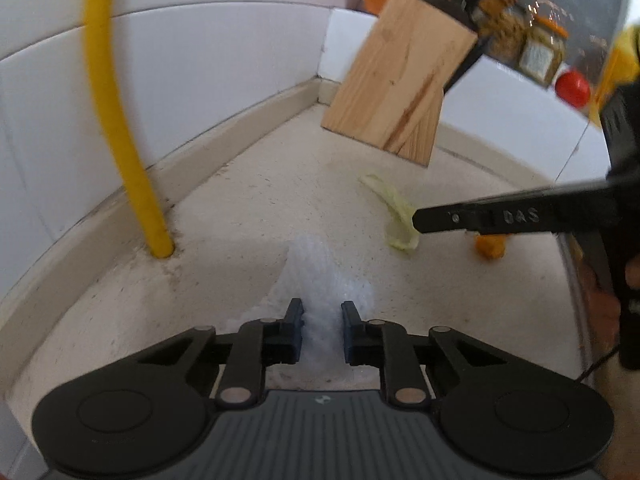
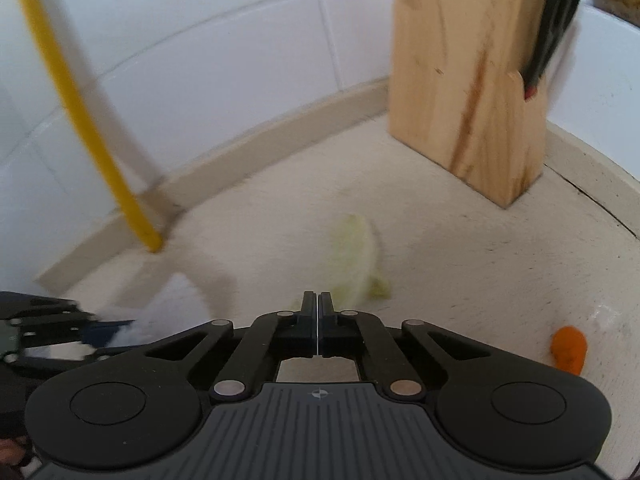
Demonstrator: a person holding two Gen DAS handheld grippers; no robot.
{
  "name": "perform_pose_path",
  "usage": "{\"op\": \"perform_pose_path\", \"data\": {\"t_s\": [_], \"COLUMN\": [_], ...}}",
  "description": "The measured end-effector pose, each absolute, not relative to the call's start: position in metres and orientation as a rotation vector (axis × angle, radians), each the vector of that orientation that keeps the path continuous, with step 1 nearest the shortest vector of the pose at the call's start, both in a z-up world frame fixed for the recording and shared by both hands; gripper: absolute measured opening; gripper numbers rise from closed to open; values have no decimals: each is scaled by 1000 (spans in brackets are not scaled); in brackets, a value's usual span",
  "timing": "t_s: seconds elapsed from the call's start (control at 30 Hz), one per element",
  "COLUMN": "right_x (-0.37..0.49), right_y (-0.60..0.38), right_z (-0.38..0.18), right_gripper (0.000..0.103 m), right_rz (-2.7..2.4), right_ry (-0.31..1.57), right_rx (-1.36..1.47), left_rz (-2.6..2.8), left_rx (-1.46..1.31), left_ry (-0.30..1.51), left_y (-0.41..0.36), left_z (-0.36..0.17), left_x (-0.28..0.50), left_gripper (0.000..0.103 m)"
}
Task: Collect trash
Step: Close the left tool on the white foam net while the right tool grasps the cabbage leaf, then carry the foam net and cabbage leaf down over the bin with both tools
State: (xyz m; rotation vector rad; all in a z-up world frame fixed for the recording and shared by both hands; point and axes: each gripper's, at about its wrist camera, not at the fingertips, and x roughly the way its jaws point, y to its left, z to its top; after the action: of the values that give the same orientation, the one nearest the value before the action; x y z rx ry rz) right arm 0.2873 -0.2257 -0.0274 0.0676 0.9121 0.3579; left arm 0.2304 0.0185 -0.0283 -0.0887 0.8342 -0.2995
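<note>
Now both tools are mid-pickup: the left gripper (image 1: pixel 322 314) pinches a crumpled clear plastic wrapper (image 1: pixel 320 276) on the near counter, while the right gripper (image 2: pixel 318 306), fully closed, seems to nip the pale green leaf scrap (image 2: pixel 356 256) mid-counter; an orange peel piece (image 2: pixel 568 348) lies right, needing pickup next.

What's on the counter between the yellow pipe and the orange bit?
A pale green scrap lies between the yellow pipe and the orange bit, seen in the right wrist view.

Yellow pipe (image 1: pixel 120 120); pale-green leaf scrap (image 2: pixel 356 256); orange piece (image 2: pixel 569 348); speckled beige counter (image 1: pixel 248 216).
</note>
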Motion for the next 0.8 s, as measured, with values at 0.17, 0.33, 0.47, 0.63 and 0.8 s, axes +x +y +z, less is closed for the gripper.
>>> {"op": "perform_pose_path", "data": {"t_s": [0.17,0.33,0.47,0.63,0.8], "right_x": [266,264,299,307,302], "right_y": [-210,-218,-220,-200,-198], "right_z": [-4,8,-18,-53,-53], "right_gripper": [1,18,44,56,7], "right_rz": [415,317,222,183,169], "right_ry": [867,787,848,899,925], "right_rx": [84,76,63,-19,-40], "left_rz": [-258,-231,-218,-222,-227], "left_rx": [-127,-164,-196,-209,-225], "left_ry": [793,773,777,784,774], "left_y": [39,52,54,48,52], "left_z": [-14,-12,-18,-23,-19], "left_x": [209,198,194,194,182], "left_gripper": [14,14,14,14,14]}}
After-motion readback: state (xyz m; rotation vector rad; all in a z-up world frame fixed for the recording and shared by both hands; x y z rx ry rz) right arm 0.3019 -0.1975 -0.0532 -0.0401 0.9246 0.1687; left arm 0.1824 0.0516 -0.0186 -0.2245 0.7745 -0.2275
